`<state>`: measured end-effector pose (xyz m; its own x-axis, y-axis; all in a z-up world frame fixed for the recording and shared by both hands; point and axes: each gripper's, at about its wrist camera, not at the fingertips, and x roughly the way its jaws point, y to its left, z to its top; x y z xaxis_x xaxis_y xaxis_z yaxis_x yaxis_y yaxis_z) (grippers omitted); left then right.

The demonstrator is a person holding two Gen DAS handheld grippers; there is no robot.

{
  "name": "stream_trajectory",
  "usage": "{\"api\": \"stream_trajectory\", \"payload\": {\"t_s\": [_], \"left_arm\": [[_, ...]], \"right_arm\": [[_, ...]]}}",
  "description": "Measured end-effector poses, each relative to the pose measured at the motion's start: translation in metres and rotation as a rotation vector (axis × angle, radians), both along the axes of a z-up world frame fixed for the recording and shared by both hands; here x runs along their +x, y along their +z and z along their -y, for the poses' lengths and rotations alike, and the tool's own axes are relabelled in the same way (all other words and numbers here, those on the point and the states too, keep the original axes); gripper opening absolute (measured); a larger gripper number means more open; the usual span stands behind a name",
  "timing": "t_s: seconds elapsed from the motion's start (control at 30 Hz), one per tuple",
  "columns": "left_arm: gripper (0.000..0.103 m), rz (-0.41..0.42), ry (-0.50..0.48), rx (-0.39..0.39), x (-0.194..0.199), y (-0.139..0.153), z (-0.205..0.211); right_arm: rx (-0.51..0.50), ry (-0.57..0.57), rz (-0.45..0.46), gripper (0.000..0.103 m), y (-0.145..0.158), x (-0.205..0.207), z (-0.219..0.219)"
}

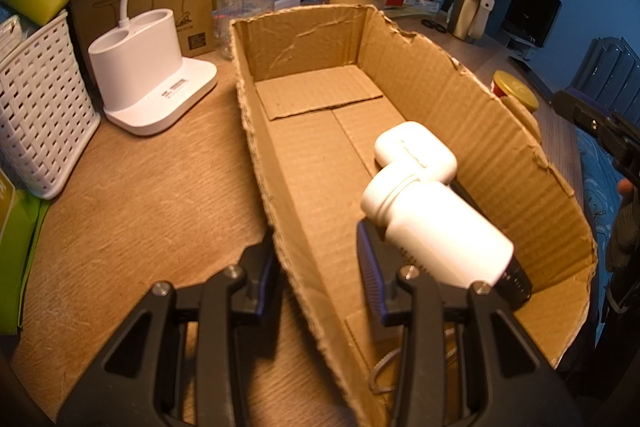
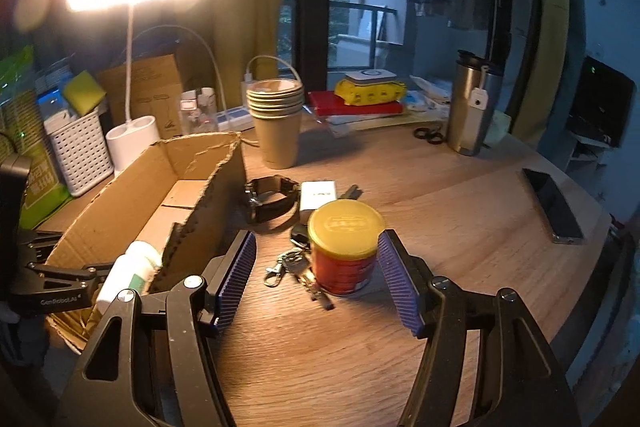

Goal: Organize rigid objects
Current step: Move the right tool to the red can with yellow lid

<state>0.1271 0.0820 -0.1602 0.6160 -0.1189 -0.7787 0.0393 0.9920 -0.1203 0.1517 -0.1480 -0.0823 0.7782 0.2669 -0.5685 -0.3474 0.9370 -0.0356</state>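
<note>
While we look along the left gripper (image 1: pixel 316 267), we see its jaws straddling the near left wall of the cardboard box (image 1: pixel 500 131), one finger outside over the desk (image 1: pixel 160 195) and one inside, drawn close enough that we judge them pinched on that wall to steady it. Inside the box lie two white things, touching: one white bottle (image 1: pixel 432 227) on its side, its long axis running from the capped end toward the near right corner, and one rounded white case (image 1: pixel 416 151) just beyond its cap; something dark sits at the bottle's base, too hidden for us to name. Over the right wall peeks the yellow lid of one red can (image 1: pixel 514 91), outside the box. Turning to the right wrist view, we find the right gripper (image 2: pixel 316 279) spread wide, its pads on either side of that same red can (image 2: pixel 344 251) but not touching it; the can stands upright on the desk, straight ahead between the jaws, so we judge this hand the nearer one for the coming grasp. The box (image 2: pixel 216 195) lies to the left of the can. Around the can we count one bunch of keys (image 2: pixel 296 267), one wristwatch (image 2: pixel 272 203), one small white block (image 2: pixel 318 197) and, well apart to the right, one phone (image 2: pixel 554 207).
</note>
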Motion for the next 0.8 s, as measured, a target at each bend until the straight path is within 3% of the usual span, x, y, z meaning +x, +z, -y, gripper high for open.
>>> {"api": "stream_trajectory", "payload": {"t_s": [0.3,0.8], "left_arm": [[0.039,0.0,0.0,0.0,0.0,0.0,0.0],[0.039,0.0,0.0,0.0,0.0,0.0,0.0]], "right_arm": [[0.038,-0.09,-0.003,0.067,-0.006,0.01,0.021],[-0.008,-0.03,-0.025,0.067,-0.02,0.034,-0.004]]}}
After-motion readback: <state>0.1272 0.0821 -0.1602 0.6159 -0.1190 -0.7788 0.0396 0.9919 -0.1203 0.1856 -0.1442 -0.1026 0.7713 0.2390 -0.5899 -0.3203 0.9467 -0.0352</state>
